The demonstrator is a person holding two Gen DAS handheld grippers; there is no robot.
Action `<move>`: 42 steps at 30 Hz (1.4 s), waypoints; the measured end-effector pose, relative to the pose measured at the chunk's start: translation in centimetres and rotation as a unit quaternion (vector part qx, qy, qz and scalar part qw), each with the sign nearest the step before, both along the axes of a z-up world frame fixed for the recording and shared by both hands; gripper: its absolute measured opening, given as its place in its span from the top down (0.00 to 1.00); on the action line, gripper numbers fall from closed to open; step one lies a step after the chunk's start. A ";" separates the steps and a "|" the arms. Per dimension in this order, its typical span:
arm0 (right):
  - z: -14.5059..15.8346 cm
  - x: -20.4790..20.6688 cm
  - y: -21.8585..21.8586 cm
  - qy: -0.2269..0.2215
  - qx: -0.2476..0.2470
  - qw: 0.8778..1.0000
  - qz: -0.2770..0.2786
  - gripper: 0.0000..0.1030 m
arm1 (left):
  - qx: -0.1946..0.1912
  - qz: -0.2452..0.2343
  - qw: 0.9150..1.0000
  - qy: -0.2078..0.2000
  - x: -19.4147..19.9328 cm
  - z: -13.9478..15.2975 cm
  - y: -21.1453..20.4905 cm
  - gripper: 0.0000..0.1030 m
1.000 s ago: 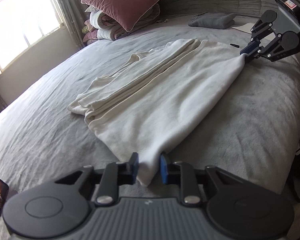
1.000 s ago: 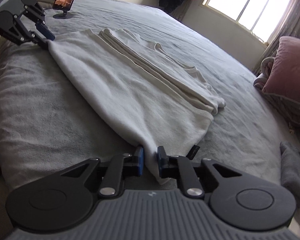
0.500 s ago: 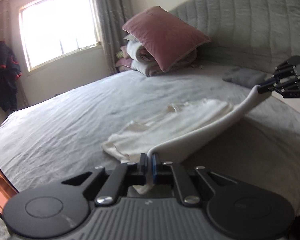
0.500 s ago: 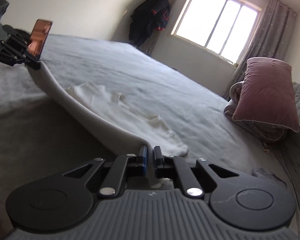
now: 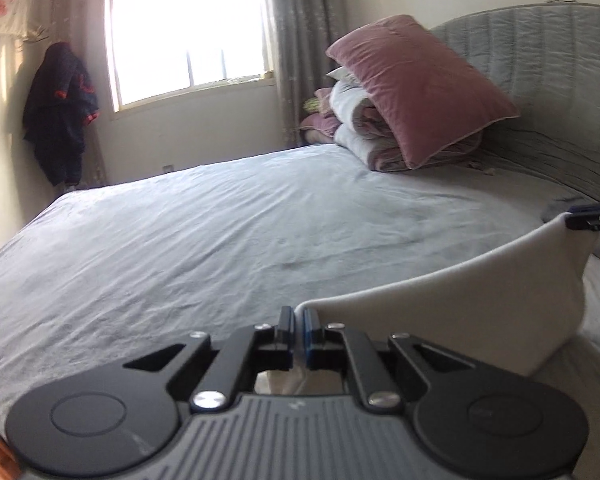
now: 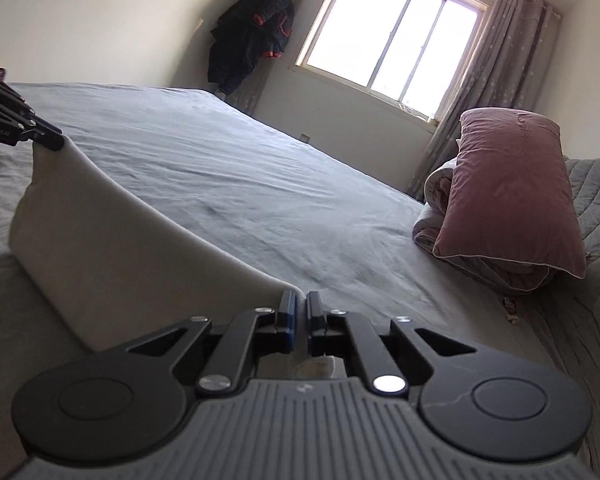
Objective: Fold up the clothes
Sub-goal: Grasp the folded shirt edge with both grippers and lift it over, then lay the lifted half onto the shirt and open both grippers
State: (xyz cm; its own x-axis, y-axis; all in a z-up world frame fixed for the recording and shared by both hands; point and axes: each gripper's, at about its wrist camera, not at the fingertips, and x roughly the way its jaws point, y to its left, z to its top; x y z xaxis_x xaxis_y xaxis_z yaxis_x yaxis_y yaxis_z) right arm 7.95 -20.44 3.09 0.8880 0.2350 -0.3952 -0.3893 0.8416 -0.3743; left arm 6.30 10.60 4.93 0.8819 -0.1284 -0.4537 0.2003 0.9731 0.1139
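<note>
A cream-white garment hangs stretched between my two grippers above the grey bed. My left gripper is shut on one corner of it, the cloth pinched between the blue pads. At the right edge of the left wrist view my right gripper pinches the other corner. In the right wrist view the same garment runs from my right gripper, shut on it, up to the left gripper at the far left. The lower part of the garment is hidden below the held edge.
A pink pillow lies on a rolled quilt by the grey padded headboard. A window with curtains is at the far wall, and a dark jacket hangs in the corner. The pillow is at the right in the right wrist view.
Both grippers closed on the garment's near corners and lifted it off the bed. The views swung up from the spread cloth to the room, and the held edge now hangs taut between them.
</note>
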 end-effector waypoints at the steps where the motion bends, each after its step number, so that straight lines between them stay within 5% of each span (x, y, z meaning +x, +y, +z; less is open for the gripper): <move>1: -0.4 0.7 0.1 0.004 0.001 1.000 -0.005 0.96 | -0.001 0.007 1.000 0.003 1.0 -0.5 -0.1 0.95; 19: -9.7 9.5 0.4 0.110 0.041 0.990 -0.081 0.96 | 0.057 0.058 0.995 0.048 9.6 -10.1 -1.7 0.91; 24: -8.8 9.9 -2.1 0.110 0.086 0.983 -0.116 0.96 | 0.066 0.072 0.994 0.042 9.4 -9.5 -1.0 0.75; 28: -7.1 9.4 -5.0 0.117 0.145 0.974 -0.132 0.91 | 0.035 0.114 0.992 0.038 9.1 -7.5 0.4 0.75; 29: -6.6 9.0 -5.4 0.118 0.155 0.972 -0.131 0.82 | 0.020 0.115 0.992 0.037 8.9 -7.0 0.7 0.75; 34: -5.4 8.3 -5.0 0.125 0.203 0.965 -0.106 0.81 | -0.018 0.092 0.995 0.031 7.7 -5.3 -0.2 0.75; 42: -7.0 8.6 -1.1 0.155 0.204 0.964 -0.071 0.81 | -0.006 0.051 0.997 0.057 7.8 -8.1 -4.0 0.75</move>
State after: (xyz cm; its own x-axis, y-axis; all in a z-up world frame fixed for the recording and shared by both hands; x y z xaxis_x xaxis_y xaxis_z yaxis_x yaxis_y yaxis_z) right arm 16.52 -21.55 -3.94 0.7763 0.3113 -0.5481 -0.2988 0.9474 0.1148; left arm 14.09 6.65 -3.20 0.8332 -0.0471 -0.5510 0.1111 0.9903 0.0833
